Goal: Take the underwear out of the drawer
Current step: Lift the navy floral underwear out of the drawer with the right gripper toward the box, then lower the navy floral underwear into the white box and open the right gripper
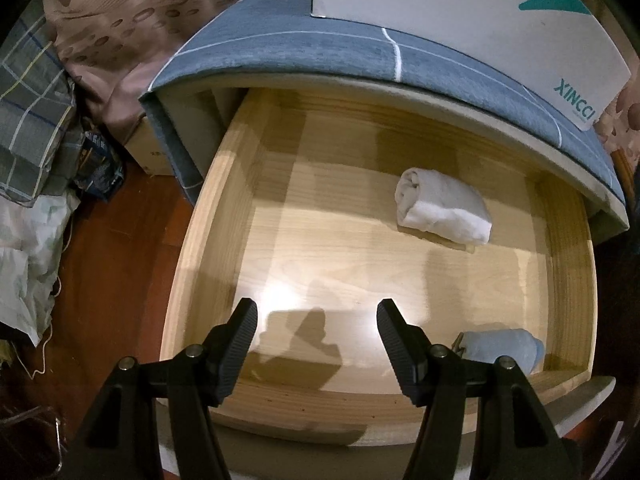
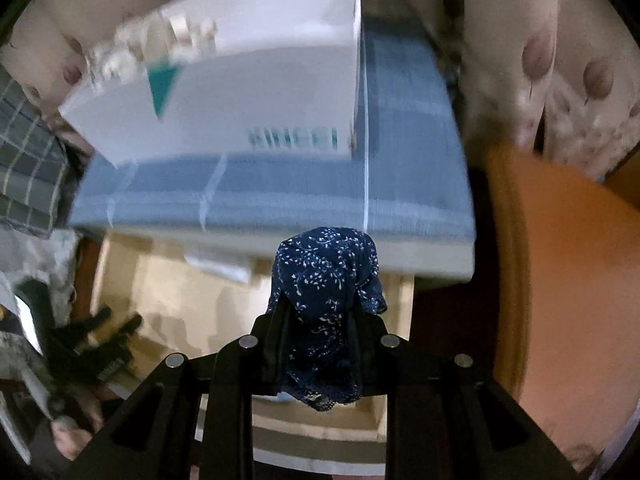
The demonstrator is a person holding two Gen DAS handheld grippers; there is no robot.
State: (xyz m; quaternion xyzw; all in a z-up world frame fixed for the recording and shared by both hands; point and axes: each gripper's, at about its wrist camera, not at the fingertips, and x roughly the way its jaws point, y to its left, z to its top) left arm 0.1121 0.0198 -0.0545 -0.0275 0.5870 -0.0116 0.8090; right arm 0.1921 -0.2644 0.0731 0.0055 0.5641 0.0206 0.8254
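Note:
The light wooden drawer is pulled open under a cabinet covered by a blue cloth. A rolled white underwear lies at its back right and a rolled pale blue one at its front right corner. My left gripper is open and empty above the drawer's front. My right gripper is shut on dark blue underwear with white specks, held above the drawer. The left gripper also shows blurred in the right wrist view.
A white box with teal lettering rests on the blue cloth, also in the right wrist view. Plaid and pink bedding piles up at the left over the red-brown floor. An orange surface is at the right.

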